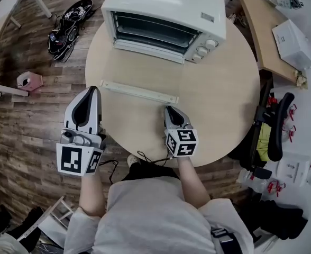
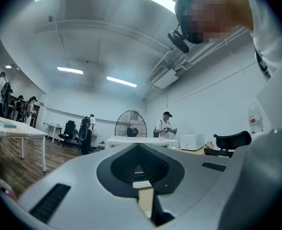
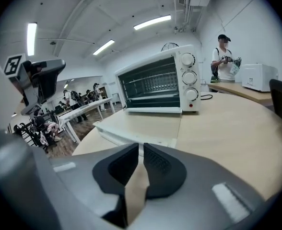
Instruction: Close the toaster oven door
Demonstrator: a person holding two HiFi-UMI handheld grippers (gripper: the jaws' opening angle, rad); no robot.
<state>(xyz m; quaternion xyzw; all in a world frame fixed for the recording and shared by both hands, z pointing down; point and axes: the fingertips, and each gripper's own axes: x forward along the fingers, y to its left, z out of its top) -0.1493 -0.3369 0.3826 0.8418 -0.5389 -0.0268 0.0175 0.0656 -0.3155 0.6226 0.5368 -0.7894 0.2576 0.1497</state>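
The white toaster oven [image 1: 166, 9] stands at the far side of the round wooden table [image 1: 224, 99]. Its glass door [image 1: 145, 70] hangs open, lying flat toward me, with the white handle bar [image 1: 139, 92] at its near edge. My right gripper [image 1: 171, 109] lies low over the table just short of the handle's right end. It is open by a narrow slit with nothing between the jaws. In the right gripper view the oven [image 3: 160, 80] and the handle [image 3: 131, 137] lie straight ahead of that gripper [image 3: 141, 145]. My left gripper [image 1: 93, 89] is shut at the table's left edge. In its own view it [image 2: 138, 145] tilts up toward the room.
A black office chair [image 1: 274, 126] stands close to the table's right side. A wooden desk [image 1: 261, 25] with a white box [image 1: 293, 41] is at the back right. Black gear [image 1: 68, 23] and a pink thing [image 1: 29, 81] lie on the floor at left. People stand far off.
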